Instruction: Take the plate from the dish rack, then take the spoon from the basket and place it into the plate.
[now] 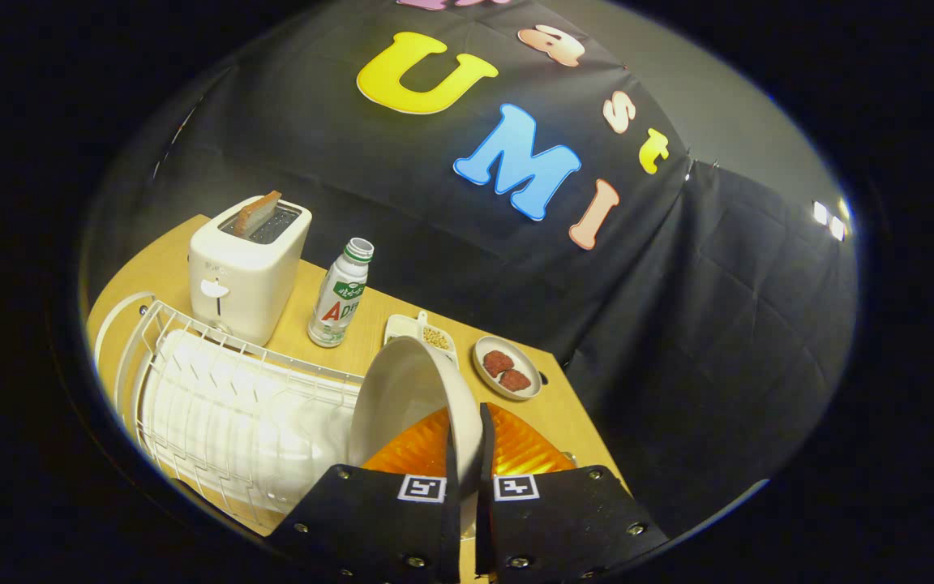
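A white plate (406, 397) stands on edge between my fingers, its rim pinched by my gripper (467, 442), which is shut on it. The plate is lifted just to the right of the white wire dish rack (224, 405). Below the plate and my fingers lies an orange ribbed thing (524, 450), partly covered; I cannot tell whether it is the basket. A spoon cannot be made out.
On the wooden table (155, 272) beyond the rack stand a white toaster (246, 268) with a slice of bread in it and a bottle (341, 296). A small dish of beans (425, 331) and an oval dish with red pieces (506, 369) lie near the table's far edge.
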{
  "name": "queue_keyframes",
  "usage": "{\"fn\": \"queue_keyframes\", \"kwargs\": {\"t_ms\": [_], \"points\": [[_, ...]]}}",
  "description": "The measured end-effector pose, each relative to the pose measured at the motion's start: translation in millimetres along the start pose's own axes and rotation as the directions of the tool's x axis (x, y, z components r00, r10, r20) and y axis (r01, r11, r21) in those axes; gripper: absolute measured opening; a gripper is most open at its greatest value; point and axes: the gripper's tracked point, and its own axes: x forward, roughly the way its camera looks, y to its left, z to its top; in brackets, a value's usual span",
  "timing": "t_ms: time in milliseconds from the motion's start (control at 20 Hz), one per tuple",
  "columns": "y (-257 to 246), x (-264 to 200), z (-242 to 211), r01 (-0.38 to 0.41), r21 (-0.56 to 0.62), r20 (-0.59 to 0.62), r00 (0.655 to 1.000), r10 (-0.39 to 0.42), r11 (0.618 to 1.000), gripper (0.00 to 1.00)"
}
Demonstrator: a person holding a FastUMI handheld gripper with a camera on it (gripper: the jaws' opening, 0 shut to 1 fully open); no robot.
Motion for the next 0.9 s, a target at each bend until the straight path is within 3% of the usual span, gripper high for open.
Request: {"fn": "queue_keyframes", "kwargs": {"t_ms": [150, 550, 900], "points": [[-12.1, -15.2, 11.4, 0.022, -0.037, 0.039, 0.999, -0.021, 0.999, 0.07], [-48.7, -85.3, -11.5, 0.047, 0.024, 0.063, 0.997, -0.048, 0.999, 0.07], [-36.3, -142.4, -60.8, -0.052, 0.057, 0.05, 0.998, 0.049, 0.997, 0.07]]}}
